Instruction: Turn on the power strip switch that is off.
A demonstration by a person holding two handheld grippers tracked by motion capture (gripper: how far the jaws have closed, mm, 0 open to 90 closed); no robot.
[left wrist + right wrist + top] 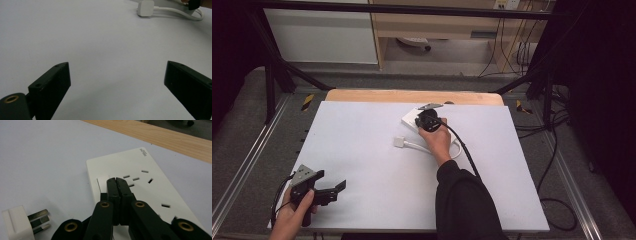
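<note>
White power strip (140,182) is seen lying flat near the far edge of the tabletop (377,165), just short of a bare wooden strip (160,135). A small grey marking is printed at its far corner, but the letters cannot be made out. Several slot openings are visible on its face, and a white rocker switch (103,182) is set at its near left. The right gripper (117,180) is held over the strip, its jaws pressed together with nothing between them, and their tips are placed at the switch. A white plug (18,223) with three metal pins is laid on the tabletop beside the strip, its cable (180,12) curled nearby. The left gripper (116,82) is held near the front left corner, well apart, with its jaws spread wide over bare surface.
</note>
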